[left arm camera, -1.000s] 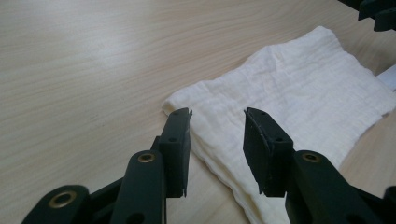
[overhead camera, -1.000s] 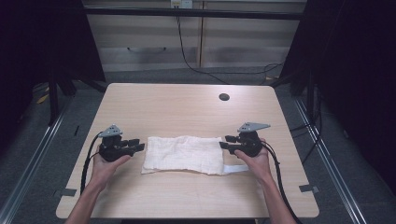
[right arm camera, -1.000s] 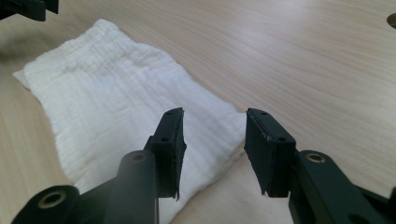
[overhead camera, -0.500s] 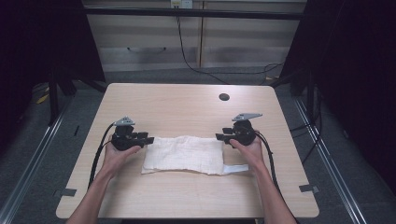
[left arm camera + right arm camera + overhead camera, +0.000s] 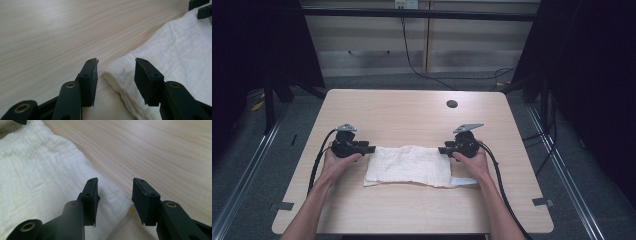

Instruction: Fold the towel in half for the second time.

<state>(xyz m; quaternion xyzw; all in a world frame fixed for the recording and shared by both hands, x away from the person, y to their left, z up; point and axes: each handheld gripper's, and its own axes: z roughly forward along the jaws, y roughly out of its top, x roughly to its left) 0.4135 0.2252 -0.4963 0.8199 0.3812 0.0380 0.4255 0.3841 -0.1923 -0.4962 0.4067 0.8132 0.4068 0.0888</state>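
Note:
A folded white cloth (image 5: 412,165) lies flat near the table's front middle. My left gripper (image 5: 371,148) is at the cloth's far left corner and stands open, its jaws either side of that corner (image 5: 110,72). At the cloth's far right corner sits my right gripper (image 5: 442,149), open too, with the corner (image 5: 120,200) between its jaws. Across the cloth (image 5: 180,50), the right gripper's jaw tips (image 5: 200,7) show in the left gripper view. A thin strip of the cloth (image 5: 464,181) sticks out at the near right.
The wooden table (image 5: 412,115) has a round cable hole (image 5: 452,104) at the far right. Black cables trail from both grippers toward the front edge. Drawers (image 5: 372,50) stand behind the table; dark floor lies at both sides.
Both grippers have moved away from me, from the cloth's mid sides to its far corners, and closer in to it. The cloth has not moved.

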